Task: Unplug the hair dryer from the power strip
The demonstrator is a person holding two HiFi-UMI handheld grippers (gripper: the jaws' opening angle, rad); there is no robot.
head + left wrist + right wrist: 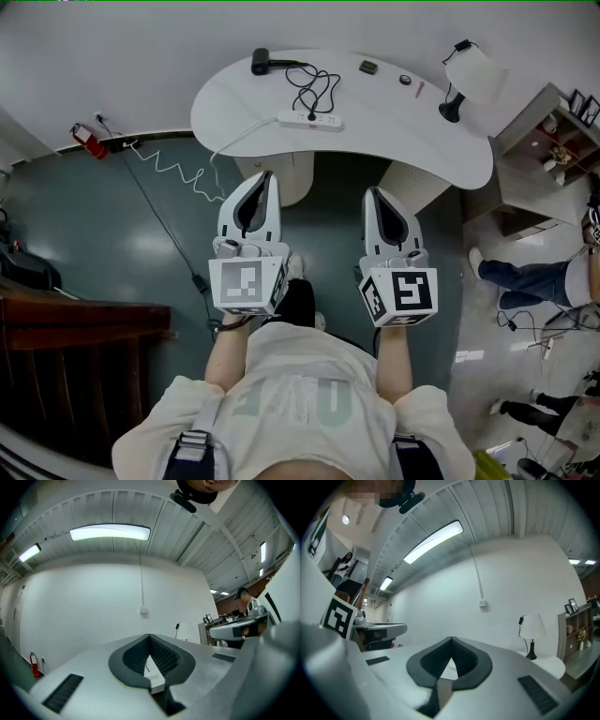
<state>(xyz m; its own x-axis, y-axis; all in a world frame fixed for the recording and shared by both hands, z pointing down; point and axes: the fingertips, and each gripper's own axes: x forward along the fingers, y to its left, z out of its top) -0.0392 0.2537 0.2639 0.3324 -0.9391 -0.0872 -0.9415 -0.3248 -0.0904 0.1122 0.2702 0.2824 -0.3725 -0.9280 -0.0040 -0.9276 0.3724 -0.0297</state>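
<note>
White desk point(403, 122) at twelve o'clock carries the hair dryer point(261, 62), seemingly plugged into the power strip point(310, 119). Our left gripper point(264, 178) and right gripper point(373, 192) are closed, empty; we should open one first.

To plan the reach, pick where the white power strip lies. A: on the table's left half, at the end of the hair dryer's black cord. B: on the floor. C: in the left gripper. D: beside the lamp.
A: the head view shows the power strip on the table, where the black cord from the hair dryer loops down to it, well apart from the lamp at the right end.
</note>
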